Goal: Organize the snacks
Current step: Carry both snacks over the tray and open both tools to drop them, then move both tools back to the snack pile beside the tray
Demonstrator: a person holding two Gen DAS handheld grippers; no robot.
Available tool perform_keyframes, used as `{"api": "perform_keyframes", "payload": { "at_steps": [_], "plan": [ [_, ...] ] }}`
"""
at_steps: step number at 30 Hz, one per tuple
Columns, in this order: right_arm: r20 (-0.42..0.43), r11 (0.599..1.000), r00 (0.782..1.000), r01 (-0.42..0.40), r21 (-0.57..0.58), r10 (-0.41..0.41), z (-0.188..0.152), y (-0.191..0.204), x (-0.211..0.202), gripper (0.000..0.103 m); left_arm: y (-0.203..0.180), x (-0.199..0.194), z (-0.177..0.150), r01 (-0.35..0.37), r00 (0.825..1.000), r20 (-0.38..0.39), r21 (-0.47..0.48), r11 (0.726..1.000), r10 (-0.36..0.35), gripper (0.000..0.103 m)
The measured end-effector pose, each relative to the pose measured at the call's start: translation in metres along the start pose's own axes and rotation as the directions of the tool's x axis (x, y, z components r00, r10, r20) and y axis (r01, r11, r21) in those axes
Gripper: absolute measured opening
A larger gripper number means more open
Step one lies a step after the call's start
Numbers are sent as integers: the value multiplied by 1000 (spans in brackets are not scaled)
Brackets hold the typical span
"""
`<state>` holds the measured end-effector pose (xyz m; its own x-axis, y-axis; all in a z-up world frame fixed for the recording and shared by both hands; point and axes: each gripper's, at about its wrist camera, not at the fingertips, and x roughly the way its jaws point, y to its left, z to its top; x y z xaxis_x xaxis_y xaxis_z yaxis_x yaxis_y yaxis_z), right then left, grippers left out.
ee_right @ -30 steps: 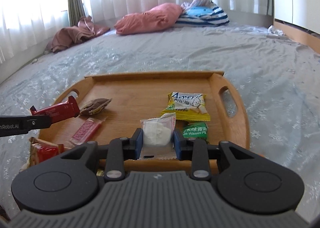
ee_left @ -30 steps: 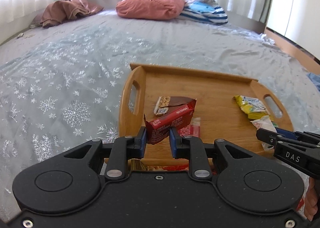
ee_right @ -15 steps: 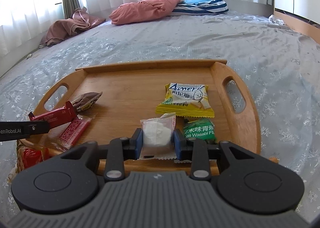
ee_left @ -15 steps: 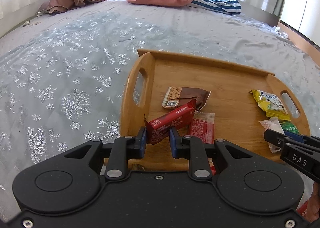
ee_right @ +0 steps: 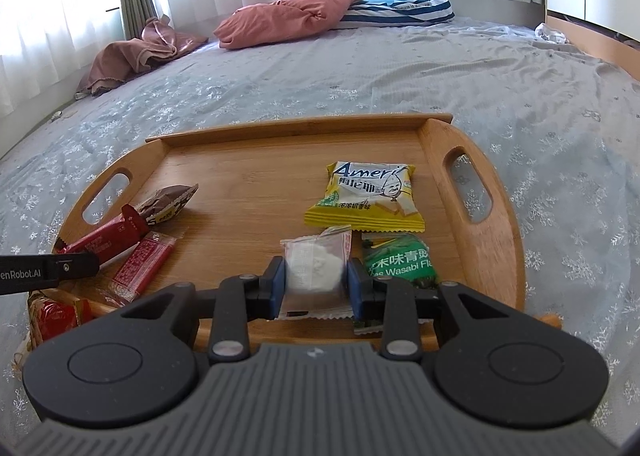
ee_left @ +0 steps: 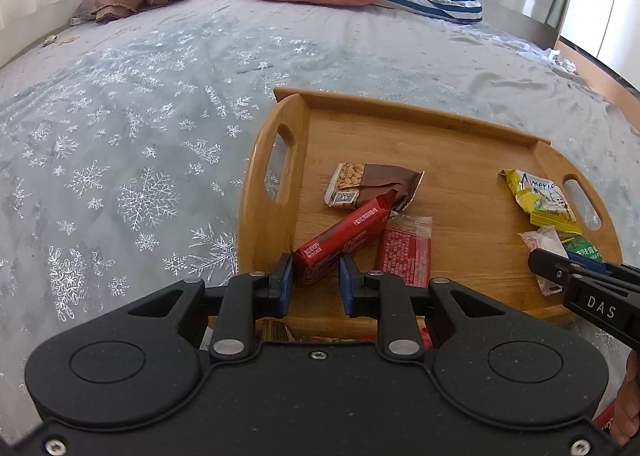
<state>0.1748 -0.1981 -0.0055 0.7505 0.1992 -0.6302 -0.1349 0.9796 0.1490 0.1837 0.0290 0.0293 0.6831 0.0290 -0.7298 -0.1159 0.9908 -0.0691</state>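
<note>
Bed with a wooden tray (ee_right: pixel 476 268): left claw (ee_left: pixel 316 276) pinches the red bar (ee_left: pixel 344 240), right claw (ee_right: pixel 316 276) pinches the white packet (ee_right: pixel 316 260); lay both down flat beside their neighbours, then let go.

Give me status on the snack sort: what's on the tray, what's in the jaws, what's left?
Done: the brown nut packet, flat red packet, yellow packet and green wasabi packet lie on the wooden tray.

In hand: left gripper holds a red bar, right gripper a white packet, both over the tray.

Left: release both; red wrappers remain off the tray's near edge.
</note>
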Motion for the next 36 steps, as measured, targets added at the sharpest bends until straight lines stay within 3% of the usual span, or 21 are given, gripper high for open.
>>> {"api": "perform_keyframes", "payload": {
  "at_steps": [11, 14, 16, 17, 29, 36],
  "plan": [
    [-4, 1000, 1000, -14, 12, 14, 1, -1, -1, 44, 2, -9, -2, -12, 1000, 29, 23, 1000, 12, 23],
    [0, 1000, 1000, -20, 15, 20, 0, -2, -4, 45, 2, -14, -3, -2, 999, 35, 27, 1000, 1, 32],
    [3, 1000, 1000, -26, 15, 26, 0, -3, -6, 49, 2, -17, -4, 10, 999, 41, 30, 999, -11, 39],
    [3, 999, 1000, -29, 15, 29, 0, -3, -7, 57, 2, -19, -4, 10, 999, 45, 34, 999, -11, 42],
    [37, 997, 997, -72, -9, 73, -3, -2, -31, 76, 7, -45, -13, 34, 995, 88, 50, 998, -38, 76],
    [64, 996, 994, -87, -35, 89, -11, 2, -50, 86, 12, -62, -25, 60, 991, 115, 74, 995, -68, 84]
  ]
}}
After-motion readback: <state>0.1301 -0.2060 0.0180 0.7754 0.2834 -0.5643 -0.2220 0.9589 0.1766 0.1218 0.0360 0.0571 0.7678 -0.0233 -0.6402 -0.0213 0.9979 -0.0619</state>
